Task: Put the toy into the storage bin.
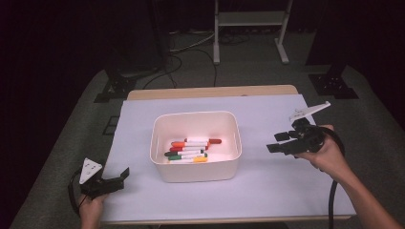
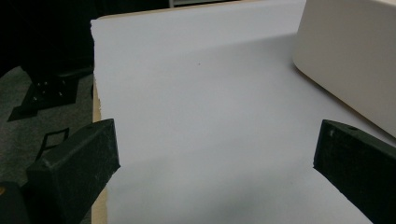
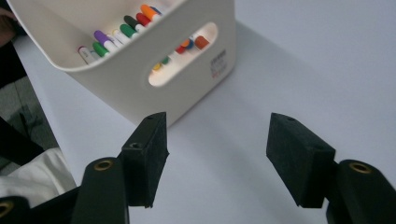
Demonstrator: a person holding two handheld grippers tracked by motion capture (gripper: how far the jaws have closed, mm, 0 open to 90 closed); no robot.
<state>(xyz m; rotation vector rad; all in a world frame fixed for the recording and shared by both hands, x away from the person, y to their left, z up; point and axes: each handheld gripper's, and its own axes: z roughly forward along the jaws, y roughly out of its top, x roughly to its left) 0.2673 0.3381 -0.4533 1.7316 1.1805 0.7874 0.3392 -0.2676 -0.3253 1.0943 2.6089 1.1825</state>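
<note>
White bin (image 1: pixel 196 169): centre of the surface (image 1: pixel 267 191), holding markers (image 1: pixel 191 149) in a loose pile.
Right gripper (image 1: pixel 282 142): right of bin, apart from it, fingers wide, nothing between; its own view adds a slot handle (image 3: pixel 184 53) in the bin's end wall, markers visible through it.
Left gripper (image 1: pixel 122 177): near-left corner, fingers wide, empty; its view shows the bin wall (image 2: pixel 350 60) only.
</note>
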